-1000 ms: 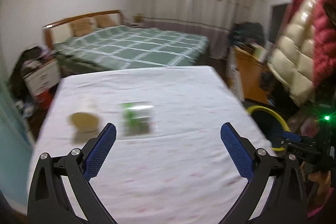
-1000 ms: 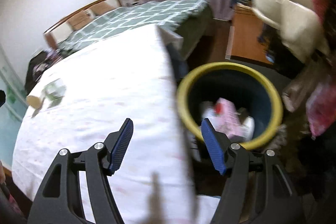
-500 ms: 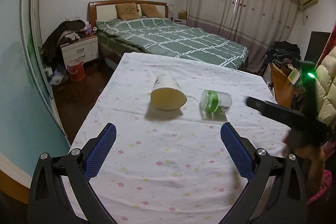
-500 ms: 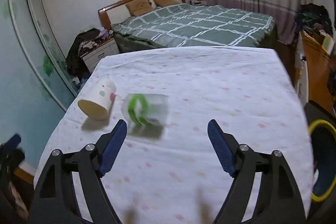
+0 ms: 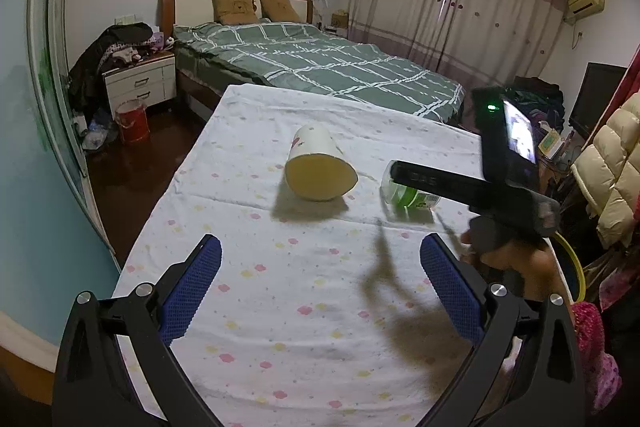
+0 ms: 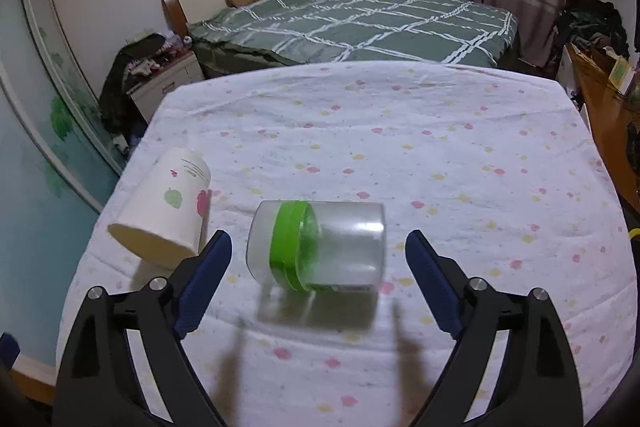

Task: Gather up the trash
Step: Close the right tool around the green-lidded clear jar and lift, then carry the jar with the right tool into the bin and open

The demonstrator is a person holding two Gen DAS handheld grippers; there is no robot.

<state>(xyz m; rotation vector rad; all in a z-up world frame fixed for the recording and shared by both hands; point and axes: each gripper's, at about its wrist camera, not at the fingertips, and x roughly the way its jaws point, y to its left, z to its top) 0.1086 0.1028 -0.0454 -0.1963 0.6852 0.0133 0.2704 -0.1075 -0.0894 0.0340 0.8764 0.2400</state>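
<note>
Two pieces of trash lie on their sides on the flower-print tablecloth: a white paper cup and a clear plastic cup with a green band. My right gripper hangs just over the clear cup. Its jaws are opening, with the cup in the gap between them and the pads off it. In the left wrist view the paper cup lies ahead of my left gripper, which is open and holds nothing. The clear cup is partly hidden there behind the right tool, held by a hand.
A yellow-rimmed bin shows past the table's right edge. Beyond the far edge stands a green checked bed. A nightstand and a red bucket are on the floor at left. Coats hang at right.
The right view swung from the yellow bin to the table and closed in on the clear cup, its jaws widening. The left view turned left onto both cups, then held still.
</note>
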